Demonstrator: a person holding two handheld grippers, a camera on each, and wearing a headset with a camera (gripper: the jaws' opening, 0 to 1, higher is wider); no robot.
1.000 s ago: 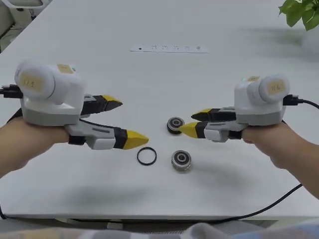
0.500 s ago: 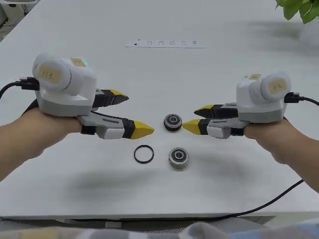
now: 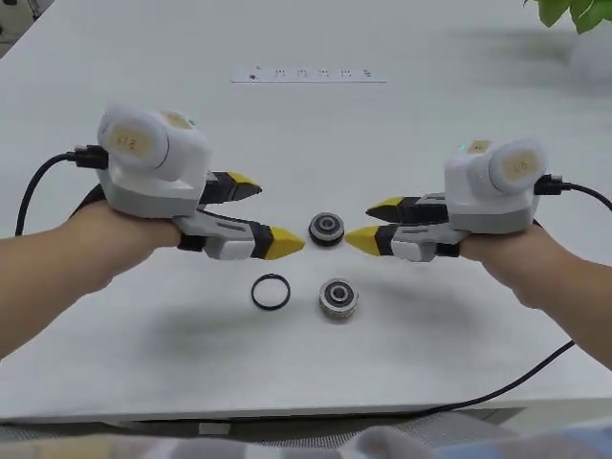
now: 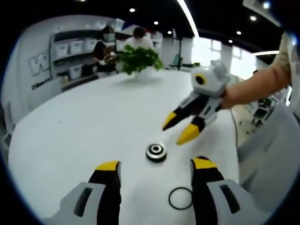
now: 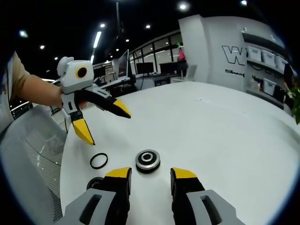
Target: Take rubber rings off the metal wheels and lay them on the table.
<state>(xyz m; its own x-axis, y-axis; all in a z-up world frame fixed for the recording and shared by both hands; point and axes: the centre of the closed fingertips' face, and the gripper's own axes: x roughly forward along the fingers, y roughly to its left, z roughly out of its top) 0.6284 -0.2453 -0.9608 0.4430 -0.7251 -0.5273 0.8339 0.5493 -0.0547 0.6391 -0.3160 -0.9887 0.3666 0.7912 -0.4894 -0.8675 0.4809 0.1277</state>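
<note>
Nearest me on the white table (image 3: 430,124), a loose black rubber ring (image 3: 271,292) lies flat. Just to its right, apart from it, sits the near wheel (image 3: 338,297), its rim showing grey metal. Just beyond them I hold both tools above the tabletop, tips facing each other: my left gripper (image 3: 268,212) has its yellow-tipped jaws spread wide with nothing between them, and my right gripper (image 3: 368,223) is likewise parted and holds nothing. Between the two sets of tips sits the far wheel (image 3: 326,229), darker around its edge and touching neither gripper. In the left gripper view this wheel lies ahead between my jaws, with the ring low beside the right-hand jaw. In the right gripper view it lies just ahead of the jaws, with the ring off to the left and the other wheel half hidden behind the left-hand jaw. Farther back a white power strip (image 3: 309,74) lies on the table, and the green leaves of a plant (image 3: 572,11) reach in at the far right corner. In the left gripper view, people (image 4: 105,49) stand by shelves (image 4: 70,51) beyond the table.
</note>
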